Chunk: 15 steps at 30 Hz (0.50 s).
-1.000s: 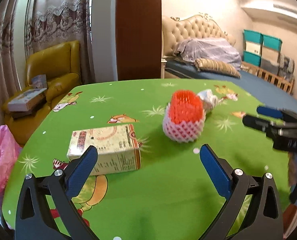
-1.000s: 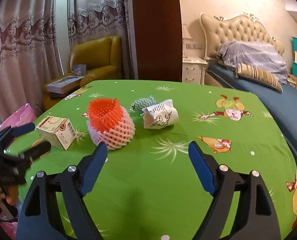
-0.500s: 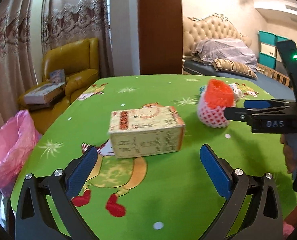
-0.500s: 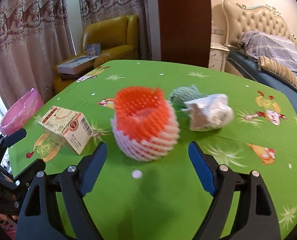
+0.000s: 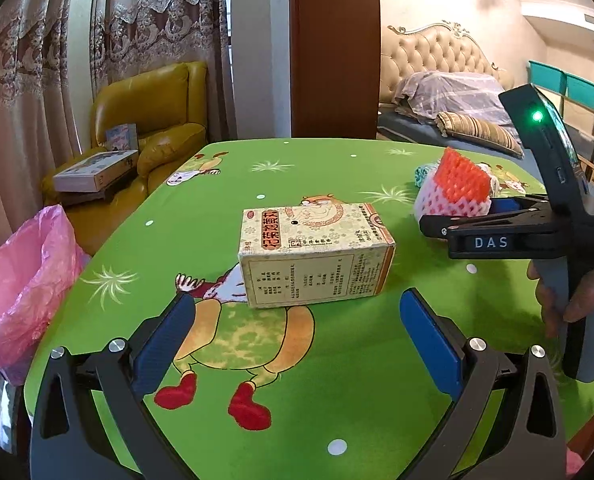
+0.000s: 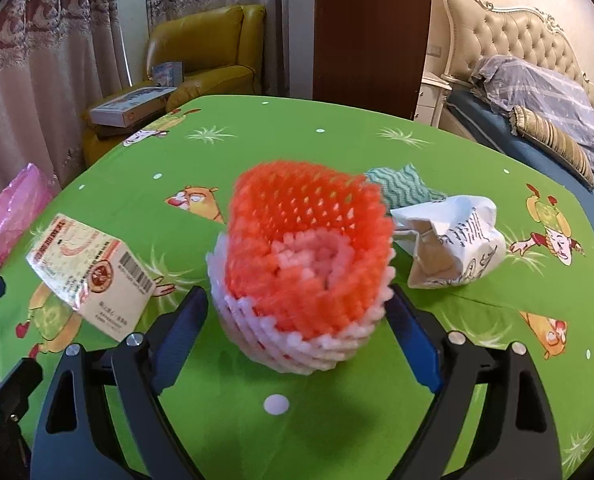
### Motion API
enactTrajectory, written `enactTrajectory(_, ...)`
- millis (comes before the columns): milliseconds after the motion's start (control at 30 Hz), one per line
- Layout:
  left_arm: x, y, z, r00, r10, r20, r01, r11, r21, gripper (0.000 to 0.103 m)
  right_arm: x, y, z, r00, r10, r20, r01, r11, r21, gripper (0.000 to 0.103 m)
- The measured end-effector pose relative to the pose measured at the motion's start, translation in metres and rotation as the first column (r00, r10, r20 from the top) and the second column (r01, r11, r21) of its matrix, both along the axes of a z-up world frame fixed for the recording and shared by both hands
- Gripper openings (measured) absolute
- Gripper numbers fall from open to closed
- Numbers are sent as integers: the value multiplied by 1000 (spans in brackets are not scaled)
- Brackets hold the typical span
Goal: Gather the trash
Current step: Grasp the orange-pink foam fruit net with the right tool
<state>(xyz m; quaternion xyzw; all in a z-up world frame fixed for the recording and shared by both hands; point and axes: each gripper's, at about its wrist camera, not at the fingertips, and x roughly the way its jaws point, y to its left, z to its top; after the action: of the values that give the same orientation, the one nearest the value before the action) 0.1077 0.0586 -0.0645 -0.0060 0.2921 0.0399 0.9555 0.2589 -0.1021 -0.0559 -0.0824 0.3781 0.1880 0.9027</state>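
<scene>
A cream medicine box [image 5: 315, 254] lies on the green tablecloth just ahead of my open, empty left gripper [image 5: 297, 320]; it also shows in the right wrist view [image 6: 93, 276]. An orange and white foam fruit net [image 6: 307, 264] stands between the open fingers of my right gripper [image 6: 299, 316], which is not closed on it. The net [image 5: 455, 192] and right gripper [image 5: 489, 228] show at the right of the left wrist view. A crumpled white paper [image 6: 455, 242] and a green wavy cloth scrap [image 6: 401, 186] lie behind the net.
A pink plastic bag [image 5: 21, 280] hangs at the table's left edge, also in the right wrist view [image 6: 9, 220]. A yellow armchair [image 5: 153, 120] with boxes stands behind the table. A bed [image 6: 537, 92] is at the right.
Both grippers moved forward: the left closer to the medicine box, the right up to the foam net, which now sits between its fingers.
</scene>
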Motion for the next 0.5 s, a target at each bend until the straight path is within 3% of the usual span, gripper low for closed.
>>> enactTrajectory(67,-1,-1,1,1000,-2,1,2,1000,0,96,1,-5,0,1000,-17,-5,17,1000,16,83)
enactTrajectory(200,0,-5,3,1000,-5,3,5,1000,12,96,-2,-17,5,998,-51,28,50,998,37,55)
enactTrajectory(267,-1,-6,5,1000,-5,5,5,1000,16,96,-12,-23,11,996,-45,73,42,998,41,48)
enactTrajectory(500,-1,-9,9,1000,-9,-6,9,1000,14,96,-54,-61,34,983,-53,174,41,997,69,45)
